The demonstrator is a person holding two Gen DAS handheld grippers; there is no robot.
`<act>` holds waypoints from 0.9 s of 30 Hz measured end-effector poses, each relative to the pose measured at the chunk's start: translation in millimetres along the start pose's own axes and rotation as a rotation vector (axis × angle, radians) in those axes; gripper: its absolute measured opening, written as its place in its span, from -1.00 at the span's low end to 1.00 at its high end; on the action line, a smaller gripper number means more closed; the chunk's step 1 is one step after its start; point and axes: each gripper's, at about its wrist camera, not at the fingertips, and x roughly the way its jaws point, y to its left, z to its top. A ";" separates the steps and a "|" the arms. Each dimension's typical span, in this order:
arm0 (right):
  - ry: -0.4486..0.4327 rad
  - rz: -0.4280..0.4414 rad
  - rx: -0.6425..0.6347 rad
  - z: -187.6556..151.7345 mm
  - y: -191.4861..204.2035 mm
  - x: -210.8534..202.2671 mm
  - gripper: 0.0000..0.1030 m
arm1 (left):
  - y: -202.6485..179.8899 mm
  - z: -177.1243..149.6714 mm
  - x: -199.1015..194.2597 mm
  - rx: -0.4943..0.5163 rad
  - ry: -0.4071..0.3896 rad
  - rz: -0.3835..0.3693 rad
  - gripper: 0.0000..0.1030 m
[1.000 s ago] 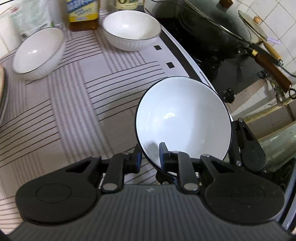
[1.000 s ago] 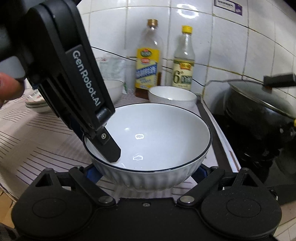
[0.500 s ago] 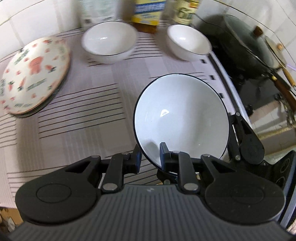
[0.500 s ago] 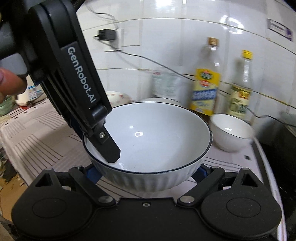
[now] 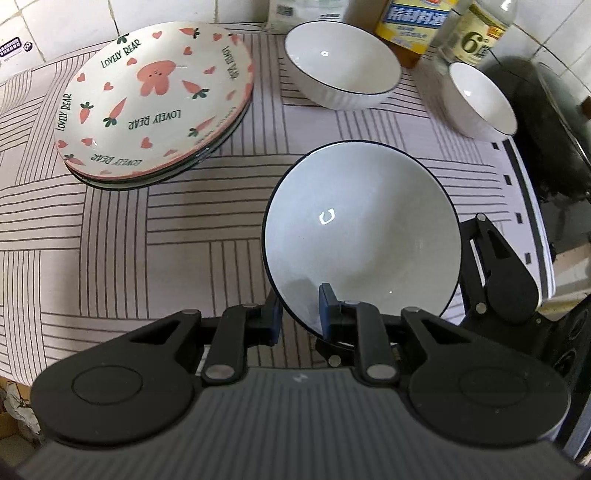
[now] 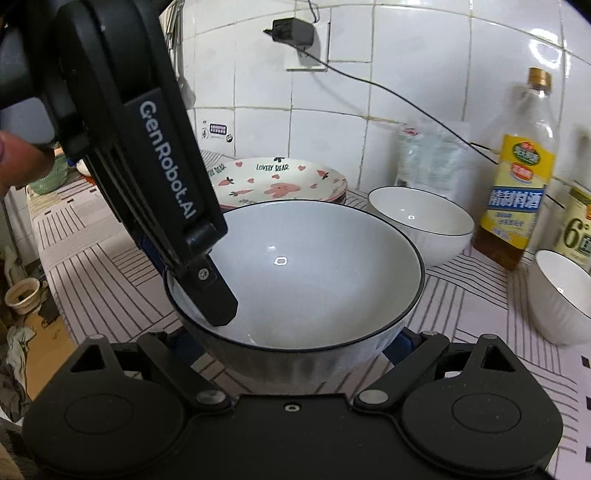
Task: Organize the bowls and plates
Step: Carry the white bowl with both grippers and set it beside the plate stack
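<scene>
A white bowl with a dark rim (image 5: 364, 232) (image 6: 299, 266) is held above the striped counter by both grippers. My left gripper (image 5: 301, 317) is shut on its near rim, one finger inside. My right gripper (image 6: 295, 350) spans the bowl's outside, its fingers against the sides. A second white bowl (image 5: 340, 64) (image 6: 421, 221) stands at the back. A smaller white bowl (image 5: 480, 98) (image 6: 561, 295) stands to its right. A stack of carrot-and-bear plates (image 5: 155, 99) (image 6: 280, 182) sits at the back left.
Two bottles (image 6: 517, 173) (image 5: 476, 33) and a plastic bag (image 6: 428, 158) stand against the tiled wall. A black wok with a lid (image 5: 550, 122) sits on the stove at right. The counter's front edge (image 5: 22, 373) drops off at left.
Both grippers have carried the bowl leftward along the counter, away from the stove. The plate stack and back bowl now sit nearer ahead. The grip is unchanged.
</scene>
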 end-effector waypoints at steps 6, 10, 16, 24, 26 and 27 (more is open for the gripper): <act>0.019 -0.006 0.005 2.7 -9.6 20.1 0.87 | 2.5 7.4 11.7 0.005 -0.015 0.017 -0.64; 0.055 -0.011 0.006 0.9 -13.4 30.8 0.87 | 3.6 10.2 21.9 0.000 -0.005 0.018 -0.64; 0.103 -0.016 0.071 1.9 -17.7 29.9 0.87 | 1.9 10.0 25.7 0.000 -0.009 0.008 -0.64; 0.143 -0.097 0.150 4.1 -10.3 -9.8 0.87 | -0.2 8.4 12.3 0.044 -0.005 -0.006 -0.42; 0.143 -0.124 0.165 7.8 -7.5 -22.2 0.87 | 1.9 7.2 3.8 0.052 -0.007 -0.020 -0.37; 0.142 -0.139 0.176 10.1 -6.2 -28.6 0.87 | 2.2 6.7 -1.2 0.064 -0.009 -0.026 -0.36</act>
